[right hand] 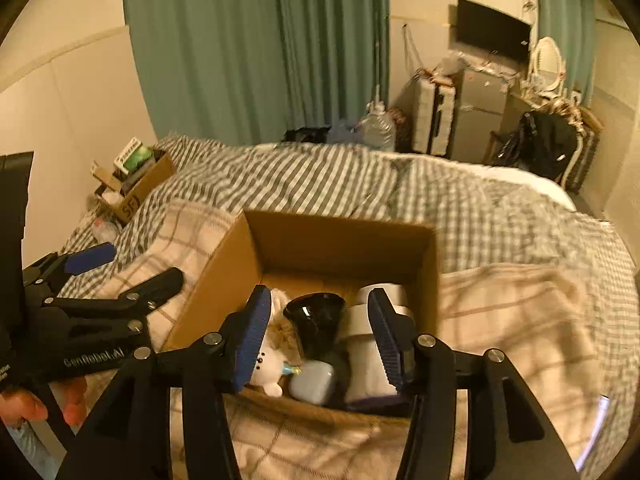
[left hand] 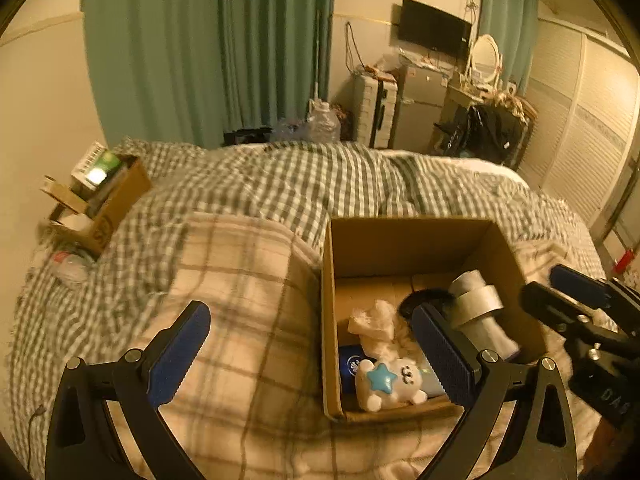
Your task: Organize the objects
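An open cardboard box (left hand: 372, 244) (right hand: 340, 240) stands on a beige plaid blanket on the bed. Inside lie a white plush toy with a blue star (left hand: 390, 382) (right hand: 266, 368), crumpled white tissue (left hand: 372, 322), a black cup-like object (right hand: 318, 318), a white cylindrical bottle (left hand: 478, 312) (right hand: 366, 344), a pale blue case (right hand: 312, 380) and a blue item (left hand: 352, 364). My left gripper (left hand: 316, 356) is open and empty, over the box's left wall. My right gripper (right hand: 320, 340) (left hand: 560, 292) is open and empty, over the box's near side, above the black object.
The bed has a green-and-white checked duvet (left hand: 300, 180). A second cardboard box (left hand: 104, 200) (right hand: 136, 184) full of items sits at the bed's far left corner. A suitcase (left hand: 376, 108), a small fridge and a cluttered desk stand by the far wall.
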{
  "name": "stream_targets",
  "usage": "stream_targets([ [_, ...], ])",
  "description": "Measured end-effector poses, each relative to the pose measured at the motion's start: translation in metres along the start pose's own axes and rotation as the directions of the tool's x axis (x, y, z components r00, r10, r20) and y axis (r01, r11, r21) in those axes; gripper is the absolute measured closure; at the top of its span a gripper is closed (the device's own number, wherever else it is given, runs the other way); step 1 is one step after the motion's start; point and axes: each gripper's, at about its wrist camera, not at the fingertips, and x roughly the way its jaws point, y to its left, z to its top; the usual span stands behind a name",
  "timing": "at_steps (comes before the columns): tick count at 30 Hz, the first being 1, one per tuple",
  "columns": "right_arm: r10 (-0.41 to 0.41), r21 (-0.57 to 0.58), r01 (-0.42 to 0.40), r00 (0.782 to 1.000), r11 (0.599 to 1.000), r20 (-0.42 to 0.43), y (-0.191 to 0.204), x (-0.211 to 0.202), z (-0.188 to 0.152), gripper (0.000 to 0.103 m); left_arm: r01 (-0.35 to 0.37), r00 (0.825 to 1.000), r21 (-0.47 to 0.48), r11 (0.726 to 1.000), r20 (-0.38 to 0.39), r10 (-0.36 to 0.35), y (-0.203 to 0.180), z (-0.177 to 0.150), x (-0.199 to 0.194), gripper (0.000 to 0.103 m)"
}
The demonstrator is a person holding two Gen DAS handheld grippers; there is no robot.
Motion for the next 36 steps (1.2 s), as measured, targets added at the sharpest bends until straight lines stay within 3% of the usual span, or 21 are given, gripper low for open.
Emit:
stream_targets([
  [1, -0.016, 0.006, 0.016, 1.000, 1.000, 0.009, -0.002, -0.014, 0.002, 0.048, -0.002, 1.000, 0.001, 1.000, 0.018, 0.002, -0.001, 0.002, -0.014, 0.000],
  [2, 0.038, -0.047, -0.037, 0.999, 0.998, 0.017, -0.004, -0.026, 0.004, 0.046, -0.006, 0.999, 0.004, 1.000, 0.037, 0.006, -0.002, 0.004, -0.027, 0.000],
  [9, -0.029, -0.023, 0.032, 0.991, 0.999, 0.132, -0.016, -0.133, 0.008, 0.027, -0.003, 0.988, 0.006, 1.000, 0.156, 0.002, -0.019, 0.011, -0.115, 0.000],
  [13, -0.050, -0.035, 0.059, 0.974, 0.998, 0.223, -0.019, -0.185, -0.001, 0.011, 0.010, 0.975, 0.004, 1.000, 0.222, -0.011, -0.029, 0.003, -0.154, 0.000],
  [17, -0.099, -0.059, 0.120, 0.954, 0.991, 0.282, -0.013, -0.210, -0.013, 0.007, 0.021, 0.965, -0.027, 0.999, 0.263, -0.013, -0.033, -0.012, -0.178, 0.000],
  [19, -0.114, -0.075, 0.144, 0.943, 0.987, 0.313, -0.010, -0.214, -0.023, 0.000, 0.016, 0.960, -0.030, 0.999, 0.281, -0.007, -0.034, -0.022, -0.184, 0.000],
  [21, -0.118, -0.075, 0.152, 0.934, 0.986, 0.336, -0.010, -0.211, -0.037, 0.000, 0.011, 0.955, -0.024, 1.000, 0.297, -0.003, -0.034, -0.032, -0.184, 0.000],
  [26, -0.143, -0.058, 0.171, 0.934, 0.984, 0.326, -0.015, -0.184, -0.079, 0.000, -0.013, 0.961, 0.040, 0.999, 0.277, 0.002, -0.033, -0.059, -0.160, 0.000],
  [30, -0.132, -0.034, 0.147, 0.952, 0.989, 0.275, -0.019, -0.157, -0.087, 0.000, -0.072, 0.956, 0.015, 0.997, 0.286, 0.064, -0.028, -0.074, -0.146, 0.000],
  [33, -0.135, -0.003, 0.139, 0.962, 0.990, 0.239, -0.021, -0.134, -0.092, 0.000, -0.044, 0.950, -0.009, 0.999, 0.308, 0.044, -0.023, -0.085, -0.144, 0.000],
  [36, -0.123, 0.004, 0.125, 0.969, 0.992, 0.216, -0.018, -0.118, -0.099, 0.000, -0.042, 0.932, 0.013, 0.999, 0.362, 0.034, -0.025, -0.098, -0.146, 0.000],
])
